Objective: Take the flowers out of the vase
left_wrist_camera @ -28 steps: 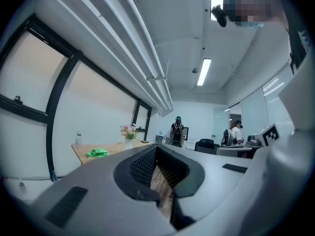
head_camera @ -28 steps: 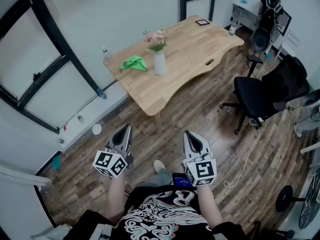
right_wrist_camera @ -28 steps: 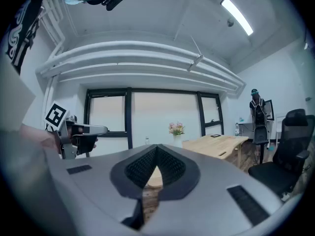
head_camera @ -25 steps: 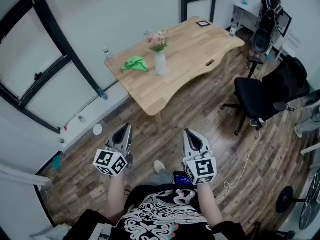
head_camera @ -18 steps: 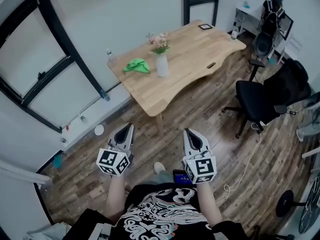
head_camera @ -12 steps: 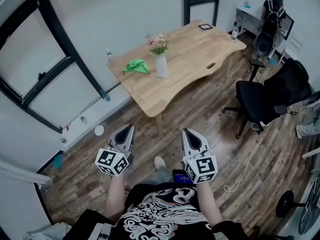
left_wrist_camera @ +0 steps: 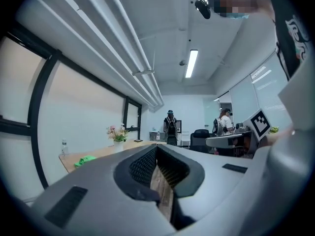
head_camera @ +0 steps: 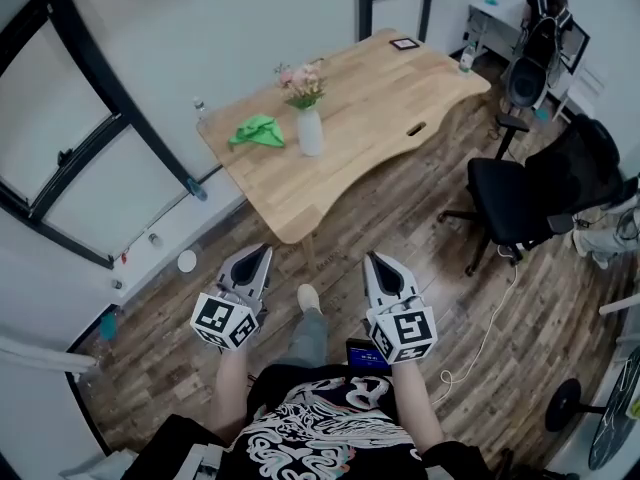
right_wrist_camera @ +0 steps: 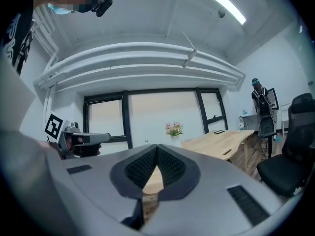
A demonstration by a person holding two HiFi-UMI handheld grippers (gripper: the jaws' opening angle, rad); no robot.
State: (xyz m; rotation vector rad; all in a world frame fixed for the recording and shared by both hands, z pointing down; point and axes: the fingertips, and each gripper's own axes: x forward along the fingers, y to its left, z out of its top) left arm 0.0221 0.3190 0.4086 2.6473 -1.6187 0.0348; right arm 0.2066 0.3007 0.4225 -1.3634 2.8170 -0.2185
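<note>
Open floor (head_camera: 370, 218) runs from the left gripper (head_camera: 262, 252) and right gripper (head_camera: 374, 258) to the surface (head_camera: 380, 108) at 12 o'clock. On it, the green cloth (head_camera: 258, 130) lies near the vase (head_camera: 310, 133) at its 9 o'clock; its 3 o'clock side is bare wood. A black chair (head_camera: 515, 193) crowds the floor at 2 o'clock; the wall (head_camera: 200, 18) closes 11 o'clock. A cable (head_camera: 488, 336) trails over the floor at 4 o'clock.

Pink flowers (head_camera: 300, 76) sit upright in a white vase (head_camera: 310, 132). It's standing on the wooden desk (head_camera: 390, 108), right beside a green cloth (head_camera: 257, 131).
</note>
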